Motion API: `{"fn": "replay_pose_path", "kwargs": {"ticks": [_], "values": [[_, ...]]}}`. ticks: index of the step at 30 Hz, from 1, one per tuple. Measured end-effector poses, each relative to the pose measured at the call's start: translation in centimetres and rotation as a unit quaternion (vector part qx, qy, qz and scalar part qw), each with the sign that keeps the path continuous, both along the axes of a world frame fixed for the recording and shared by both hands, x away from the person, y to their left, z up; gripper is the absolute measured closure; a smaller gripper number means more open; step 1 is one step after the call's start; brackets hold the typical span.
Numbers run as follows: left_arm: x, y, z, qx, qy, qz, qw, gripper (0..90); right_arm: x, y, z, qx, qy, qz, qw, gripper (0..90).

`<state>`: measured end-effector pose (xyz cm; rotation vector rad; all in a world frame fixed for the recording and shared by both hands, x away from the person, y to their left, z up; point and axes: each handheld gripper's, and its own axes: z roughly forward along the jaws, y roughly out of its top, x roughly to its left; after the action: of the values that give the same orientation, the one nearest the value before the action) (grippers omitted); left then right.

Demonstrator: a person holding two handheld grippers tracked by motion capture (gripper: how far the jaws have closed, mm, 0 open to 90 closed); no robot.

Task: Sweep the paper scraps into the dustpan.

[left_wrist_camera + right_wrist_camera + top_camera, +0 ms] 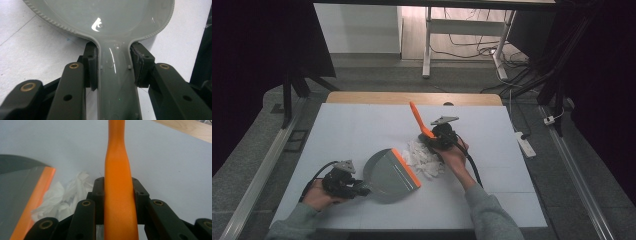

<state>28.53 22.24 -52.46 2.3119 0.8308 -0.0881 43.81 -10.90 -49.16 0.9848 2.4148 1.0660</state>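
A grey dustpan [388, 175] with an orange lip lies on the white table, its mouth facing right toward a heap of crumpled white paper [424, 159]. My left gripper [357, 190] is shut on the dustpan's handle [116, 75], the pads pressing both sides. My right gripper [434, 136] is shut on the orange brush handle [118, 195], which sticks up and away [418, 119]. The right gripper stands just over the far right side of the paper heap. The paper [67, 192] and the dustpan's orange lip [37, 200] lie to the left in the right gripper view. The brush head is hidden.
The white table cover [362, 125] has free room at the back and left. A wooden table edge [412, 97] runs along the far side. Cables and a power strip [527, 144] lie on the floor to the right.
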Motion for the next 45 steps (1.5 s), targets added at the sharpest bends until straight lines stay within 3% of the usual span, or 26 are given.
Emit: {"fn": "replay_pose_path", "kwargs": {"ticks": [20, 28, 31, 37, 45], "values": [[-0.1, -0.5, 0.0, 0.002, -0.001, -0.004, 1.0000, 61.5, -2.9, 4.2, -0.1, -0.002, 0.014, 0.062, 0.9980, 70.3], [-0.1, -0.5, 0.0, 0.001, 0.000, -0.003, 1.0000, 61.5, -4.5, 5.9, 0.1, 0.000, 0.015, 0.102, 0.9947, 70.3], [-0.2, -0.5, 0.0, 0.000, 0.000, -0.003, 1.0000, 61.5, -4.9, 6.0, 0.7, 0.022, 0.019, 0.118, 0.9926, 70.3], [-0.2, -0.5, 0.0, 0.000, 0.000, -0.002, 1.0000, 61.5, -5.2, 4.9, 2.6, 0.049, -0.003, 0.113, 0.9924, 70.3], [-0.3, -0.4, 0.0, 0.000, 0.001, -0.002, 1.0000, 61.5, -4.5, 2.5, 3.9, 0.067, -0.018, 0.074, 0.9949, 70.3]]}}
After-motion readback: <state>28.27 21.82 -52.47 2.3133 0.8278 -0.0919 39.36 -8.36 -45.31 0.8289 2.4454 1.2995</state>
